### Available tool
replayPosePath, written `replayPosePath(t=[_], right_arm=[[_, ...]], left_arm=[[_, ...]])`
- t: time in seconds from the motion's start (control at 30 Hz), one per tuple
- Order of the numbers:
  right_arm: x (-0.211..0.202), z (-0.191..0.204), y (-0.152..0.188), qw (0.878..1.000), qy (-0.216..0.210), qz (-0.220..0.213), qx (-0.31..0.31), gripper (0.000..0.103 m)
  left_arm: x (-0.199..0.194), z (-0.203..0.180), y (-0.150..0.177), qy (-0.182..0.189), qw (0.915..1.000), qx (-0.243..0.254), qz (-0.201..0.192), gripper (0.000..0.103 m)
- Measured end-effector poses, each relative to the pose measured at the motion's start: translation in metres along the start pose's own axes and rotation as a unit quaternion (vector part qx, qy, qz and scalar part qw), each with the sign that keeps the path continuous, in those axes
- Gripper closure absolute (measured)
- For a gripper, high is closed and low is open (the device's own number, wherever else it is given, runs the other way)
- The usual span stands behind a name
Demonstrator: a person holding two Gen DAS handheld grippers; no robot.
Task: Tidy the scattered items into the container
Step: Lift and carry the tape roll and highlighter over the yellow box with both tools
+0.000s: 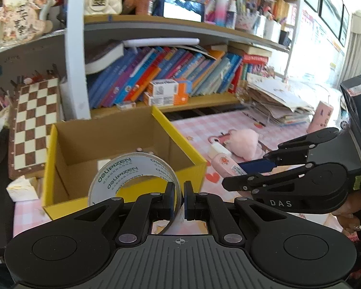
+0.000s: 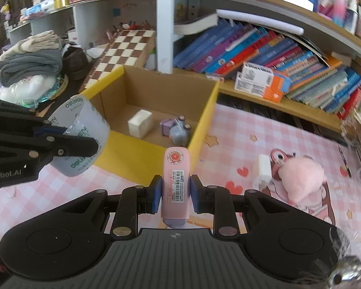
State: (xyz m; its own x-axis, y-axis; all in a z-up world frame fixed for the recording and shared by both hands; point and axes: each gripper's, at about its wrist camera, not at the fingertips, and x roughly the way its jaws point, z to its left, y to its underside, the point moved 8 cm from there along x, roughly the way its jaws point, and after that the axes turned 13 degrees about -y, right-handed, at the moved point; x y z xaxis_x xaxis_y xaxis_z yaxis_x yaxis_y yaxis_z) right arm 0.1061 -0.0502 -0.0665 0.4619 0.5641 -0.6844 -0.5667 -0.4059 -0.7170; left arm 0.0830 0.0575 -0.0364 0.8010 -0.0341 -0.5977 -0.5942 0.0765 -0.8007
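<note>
A: What takes up most of the view?

B: A bookshelf (image 2: 264, 55) crammed with leaning books, behind a table (image 2: 264, 139) under a pink checked cloth. A chessboard (image 1: 36, 122) leans beside the shelf post.

A: And the container?

B: A yellow cardboard box (image 2: 204, 120), open at the top, sits on the table just in front of the shelf. Inside it lie a white block (image 2: 140, 122) and a small purple toy (image 2: 177, 130).

A: What is scattered outside it?

B: A pink plush toy (image 2: 298, 175) lies on the cloth to the right of the box, well apart from it.

A: The left gripper?

B: The left gripper (image 1: 179, 200) is clamped on the wall of a clear tape roll (image 1: 134, 175), lifted off the cloth at the box's near edge.

A: The right one?

B: The right gripper (image 2: 175, 193) squeezes a slim pink stick-shaped case (image 2: 175, 180) with a barcode label, its blue pads (image 2: 156, 192) pressed on both sides. It is lifted near the box's front corner.
</note>
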Motion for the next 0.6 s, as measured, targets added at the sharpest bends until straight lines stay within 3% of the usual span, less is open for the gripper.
replayPosePath(t=[0.6], right_arm=[[0.023, -0.001, -0.081, 0.996, -0.016, -0.009, -0.087, 0.079]], left_arm=[[0.025, 0.052, -0.059, -0.03, 0.9989, -0.001, -0.037, 0.097]])
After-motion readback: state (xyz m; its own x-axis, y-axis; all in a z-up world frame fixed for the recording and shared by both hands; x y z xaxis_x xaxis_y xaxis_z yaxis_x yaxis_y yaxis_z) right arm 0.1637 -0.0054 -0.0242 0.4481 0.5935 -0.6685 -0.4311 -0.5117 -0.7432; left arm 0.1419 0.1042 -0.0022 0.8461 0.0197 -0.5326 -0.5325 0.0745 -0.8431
